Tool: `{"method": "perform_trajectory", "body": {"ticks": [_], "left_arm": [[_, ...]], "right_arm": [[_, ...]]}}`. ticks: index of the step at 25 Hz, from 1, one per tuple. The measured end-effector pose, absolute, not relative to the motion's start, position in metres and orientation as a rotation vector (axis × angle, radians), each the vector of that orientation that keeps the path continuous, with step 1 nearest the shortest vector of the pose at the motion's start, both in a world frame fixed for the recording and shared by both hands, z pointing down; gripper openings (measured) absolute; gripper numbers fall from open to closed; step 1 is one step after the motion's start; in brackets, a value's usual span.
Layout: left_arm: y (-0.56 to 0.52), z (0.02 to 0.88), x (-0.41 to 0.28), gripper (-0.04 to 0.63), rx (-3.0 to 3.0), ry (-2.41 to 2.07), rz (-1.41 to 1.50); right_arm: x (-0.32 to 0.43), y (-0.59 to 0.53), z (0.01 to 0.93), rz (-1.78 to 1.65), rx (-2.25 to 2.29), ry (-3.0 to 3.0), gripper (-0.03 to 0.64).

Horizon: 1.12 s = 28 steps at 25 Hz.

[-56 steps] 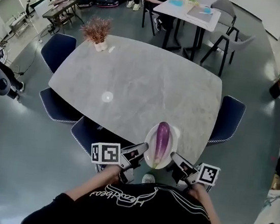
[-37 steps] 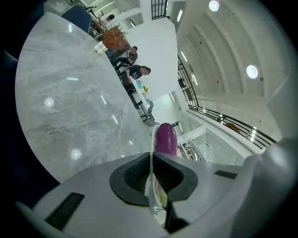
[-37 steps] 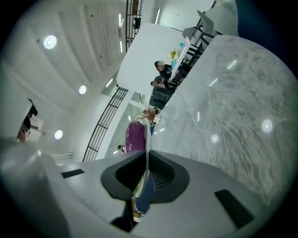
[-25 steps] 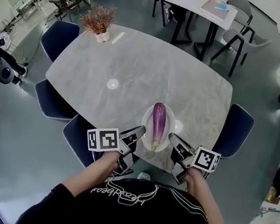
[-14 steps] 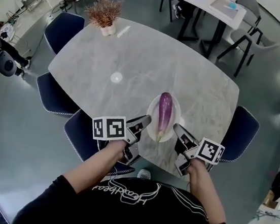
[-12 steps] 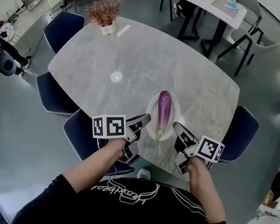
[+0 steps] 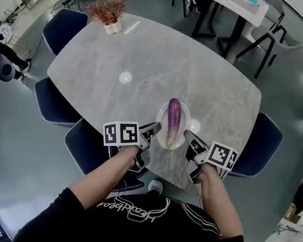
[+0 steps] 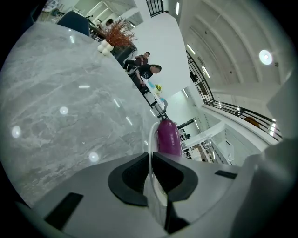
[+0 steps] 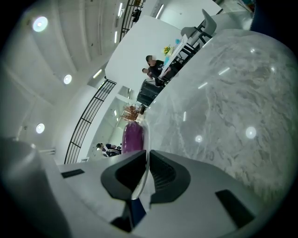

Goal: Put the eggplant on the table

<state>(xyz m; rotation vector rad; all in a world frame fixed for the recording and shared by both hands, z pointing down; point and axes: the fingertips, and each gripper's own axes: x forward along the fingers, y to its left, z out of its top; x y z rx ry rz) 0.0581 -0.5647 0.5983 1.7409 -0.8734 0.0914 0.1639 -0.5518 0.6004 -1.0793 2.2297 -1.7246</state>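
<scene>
A purple eggplant [image 7: 172, 116] lies lengthwise on a white plate [image 7: 159, 135], held over the near edge of the grey marble table [image 7: 148, 62]. My left gripper [image 7: 155, 128] is shut on the plate's left rim and my right gripper [image 7: 187, 137] is shut on its right rim. In the left gripper view the plate rim [image 8: 150, 160] runs between the dark pads, with the eggplant [image 8: 168, 137] beyond. The right gripper view shows the same: the plate rim [image 9: 146, 155] pinched between the pads, the eggplant [image 9: 132, 137] behind it.
A potted dried plant [image 7: 108, 10] stands at the table's far left corner. Blue chairs [image 7: 90, 148] ring the table, one right below my left hand. A second table [image 7: 233, 4] with chairs and seated people stands farther back.
Both grippers have carried the plate with the eggplant forward and down, from beyond the table's near edge to over the tabletop. The grip on both rims is unchanged.
</scene>
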Motion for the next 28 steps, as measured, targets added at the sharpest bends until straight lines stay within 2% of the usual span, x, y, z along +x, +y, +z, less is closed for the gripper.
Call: {"method": "perform_trajectory", "body": {"ticks": [13, 28], "left_arm": [[-0.572, 0.658, 0.055, 0.026, 1.621, -0.922, 0.167], [-0.571, 0.68, 0.053, 0.026, 1.607, -0.938, 0.217]], "right_arm": [[0.162, -0.561, 0.651, -1.88, -1.184, 2.127, 0.018], [0.157, -0.56, 0.674, -1.949, -1.279, 2.231, 0.018]]}}
